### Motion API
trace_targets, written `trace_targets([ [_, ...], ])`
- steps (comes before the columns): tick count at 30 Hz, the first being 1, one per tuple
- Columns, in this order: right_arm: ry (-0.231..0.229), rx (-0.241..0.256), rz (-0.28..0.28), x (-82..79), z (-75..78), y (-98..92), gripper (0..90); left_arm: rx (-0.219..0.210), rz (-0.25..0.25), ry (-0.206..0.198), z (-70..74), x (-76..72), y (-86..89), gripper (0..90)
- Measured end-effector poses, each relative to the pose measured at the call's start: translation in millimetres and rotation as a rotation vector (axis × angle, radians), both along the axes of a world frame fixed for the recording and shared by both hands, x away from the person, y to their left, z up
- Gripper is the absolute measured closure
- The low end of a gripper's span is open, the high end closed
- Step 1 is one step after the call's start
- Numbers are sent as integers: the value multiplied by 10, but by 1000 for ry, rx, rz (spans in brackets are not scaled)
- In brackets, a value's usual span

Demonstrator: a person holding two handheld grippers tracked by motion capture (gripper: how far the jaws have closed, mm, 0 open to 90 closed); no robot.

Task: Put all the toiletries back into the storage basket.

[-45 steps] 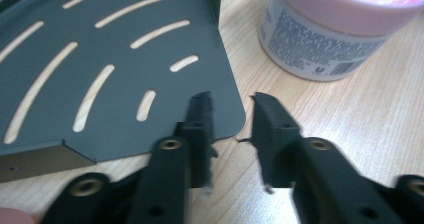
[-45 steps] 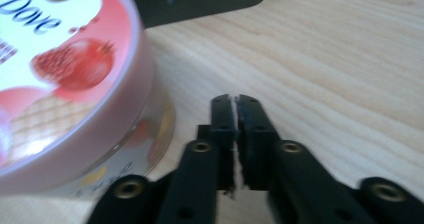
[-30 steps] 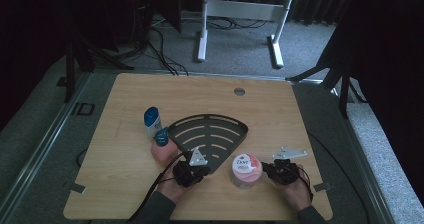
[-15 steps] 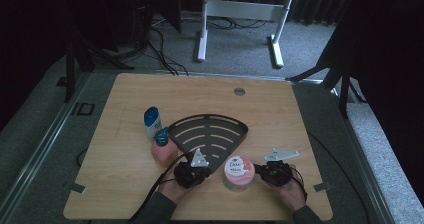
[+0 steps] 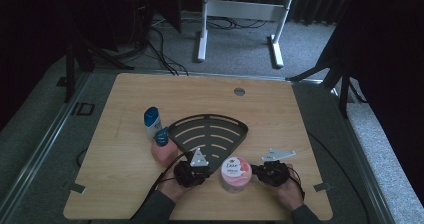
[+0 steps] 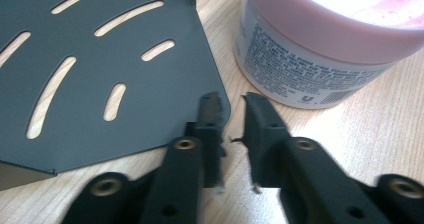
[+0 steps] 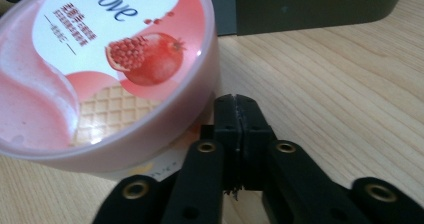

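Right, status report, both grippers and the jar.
Left gripper slightly open, empty, at rack corner. Right gripper shut, empty, beside jar. Jar upright between them, nothing blocking.

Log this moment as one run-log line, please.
left gripper: slightly open, at rack corner | right gripper: shut, empty, beside Dove jar | jar upright on table

White bottle with a blue cap (image 5: 152, 122) is standing upright on the left half of the wooden table (image 5: 300, 119). Pink container with a blue top (image 5: 164, 149) is sitting just beside it, on the near side; can't tell if they're touching. Round grommet (image 5: 239, 91) is sitting near the table's far edge. White frame legs (image 5: 202, 39) are standing on the grey carpet beyond, with black cables (image 5: 162, 34) trailing alongside.
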State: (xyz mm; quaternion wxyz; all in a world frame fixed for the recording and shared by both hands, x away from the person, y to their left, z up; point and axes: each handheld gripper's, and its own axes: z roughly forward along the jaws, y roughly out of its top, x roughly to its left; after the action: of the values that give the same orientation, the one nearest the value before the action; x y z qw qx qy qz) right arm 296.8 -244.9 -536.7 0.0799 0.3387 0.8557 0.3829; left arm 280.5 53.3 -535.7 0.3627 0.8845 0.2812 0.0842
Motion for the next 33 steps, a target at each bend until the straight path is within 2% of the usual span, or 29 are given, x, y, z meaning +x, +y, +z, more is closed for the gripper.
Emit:
trace_targets([
  [3, 1, 1, -6, 8, -4, -30, 826, 1, -9, -3, 0, -4, 11, 674],
  [4, 0, 2, -7, 12, -4, -51, 814, 5, -12, 3, 0, -1, 23, 674],
  [5, -3, 6, -10, 20, 3, -97, 782, 1, -16, 4, -2, -2, 27, 630],
  [9, -4, 16, -8, 29, 14, -162, 741, -4, -30, 4, -1, -11, 36, 558],
  [13, -13, 15, 14, 33, 9, -206, 635, -17, -40, -11, -9, -37, 32, 519],
  [18, -15, 16, 38, 40, 2, -208, 541, -29, -43, -5, -31, -25, 23, 471],
  [20, -30, 11, 49, 31, 6, -212, 503, -32, -52, -5, -35, -26, 16, 453],
  [22, -32, 14, 51, 27, 10, -215, 503, -32, -52, -5, -35, -26, 16, 447],
  [23, -43, 6, 61, 21, 17, -226, 442, -38, -63, -6, -32, -31, 6, 434],
  [30, -55, -2, 132, -2, 21, -249, 426, -31, -95, -6, -36, -32, -54, 404],
  [33, -60, 5, 146, -8, 21, -259, 425, -47, -98, -2, -40, -25, -69, 407],
])
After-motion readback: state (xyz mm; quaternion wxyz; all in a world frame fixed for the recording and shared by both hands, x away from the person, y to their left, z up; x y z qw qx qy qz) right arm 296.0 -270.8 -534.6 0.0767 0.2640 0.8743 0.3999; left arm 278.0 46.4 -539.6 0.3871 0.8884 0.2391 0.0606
